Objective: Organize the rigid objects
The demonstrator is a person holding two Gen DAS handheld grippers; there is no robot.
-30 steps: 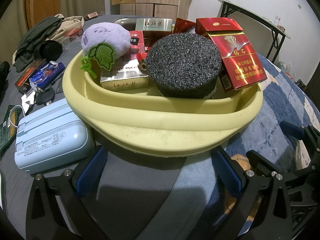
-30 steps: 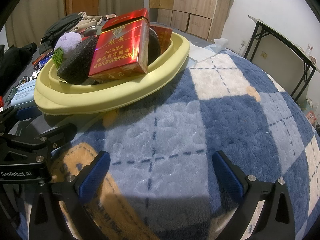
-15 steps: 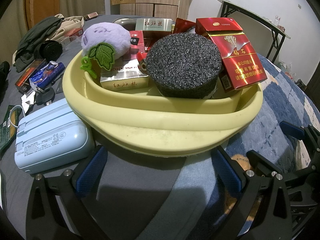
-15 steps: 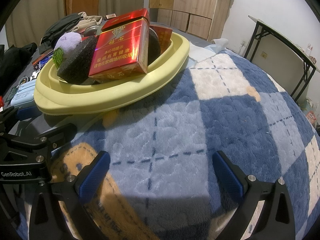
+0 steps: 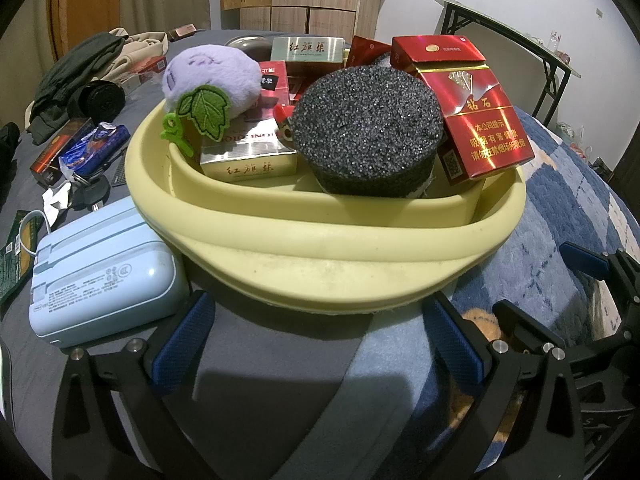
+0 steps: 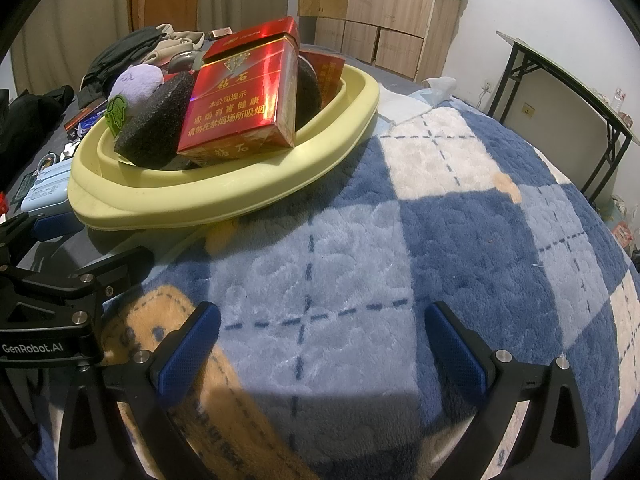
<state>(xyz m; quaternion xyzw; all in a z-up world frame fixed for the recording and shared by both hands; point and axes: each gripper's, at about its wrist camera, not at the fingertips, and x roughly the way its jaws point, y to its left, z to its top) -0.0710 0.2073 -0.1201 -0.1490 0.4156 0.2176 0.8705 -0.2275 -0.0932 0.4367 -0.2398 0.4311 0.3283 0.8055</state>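
Left view: my left tongs (image 5: pixel 316 340) hang spread and empty before the full yellow basin (image 5: pixel 320 248); power bank (image 5: pixel 100 276) beside it, likely next.

Right view: my right tongs (image 6: pixel 320 344) gape over the blanket (image 6: pixel 440 240); basin at its edge.

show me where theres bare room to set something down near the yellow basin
Widest free patch: the plaid blanket right of the yellow basin, ahead of the open right hand-held gripper. A smaller strip of grey sheet lies before the basin. Crowded: the basin itself, and its left side by the pale blue case.
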